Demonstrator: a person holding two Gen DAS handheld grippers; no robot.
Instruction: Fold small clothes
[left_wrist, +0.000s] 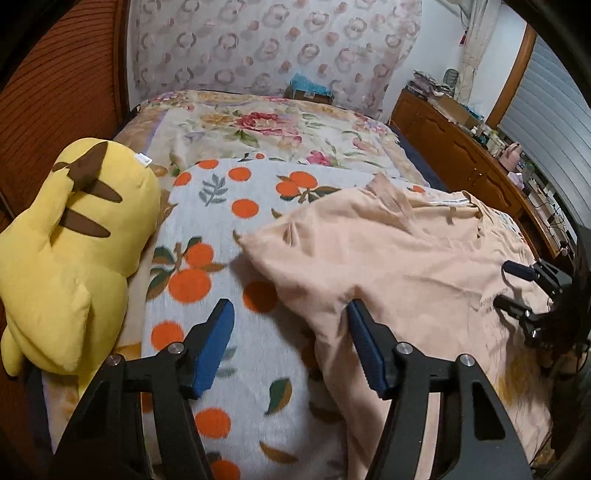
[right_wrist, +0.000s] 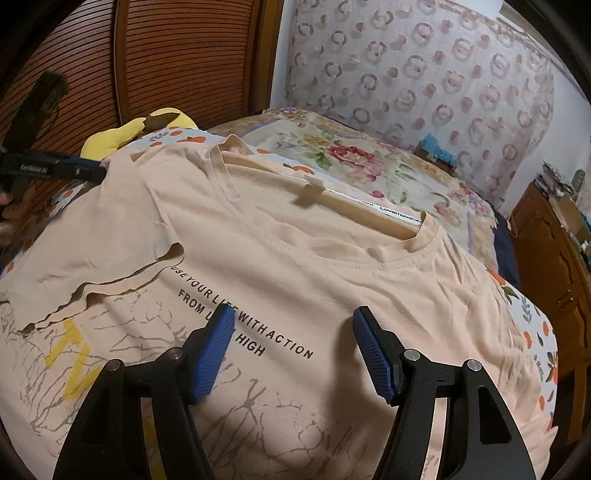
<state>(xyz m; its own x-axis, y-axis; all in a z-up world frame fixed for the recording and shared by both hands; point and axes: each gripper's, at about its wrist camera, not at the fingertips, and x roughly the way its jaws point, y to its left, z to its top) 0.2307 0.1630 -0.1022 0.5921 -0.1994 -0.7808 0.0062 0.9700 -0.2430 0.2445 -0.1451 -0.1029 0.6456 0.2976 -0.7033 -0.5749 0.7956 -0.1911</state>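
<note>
A peach T-shirt (right_wrist: 332, 266) with black printed words lies face up on an orange-print blanket (left_wrist: 229, 229) on the bed. Its left side is folded over the chest, the sleeve (right_wrist: 122, 236) lying on the print. In the left wrist view the shirt (left_wrist: 388, 258) fills the right half. My left gripper (left_wrist: 290, 310) is open and empty at the shirt's folded left edge; it also shows in the right wrist view (right_wrist: 55, 170). My right gripper (right_wrist: 293, 317) is open and empty just above the shirt's chest print; it also shows in the left wrist view (left_wrist: 517, 284).
A yellow plush toy (left_wrist: 70, 251) lies at the bed's left side against a slatted wooden door (right_wrist: 166, 55). A floral quilt (left_wrist: 280, 125) covers the far bed. A patterned curtain (left_wrist: 277, 44) hangs behind. A cluttered wooden cabinet (left_wrist: 476, 155) stands at the right.
</note>
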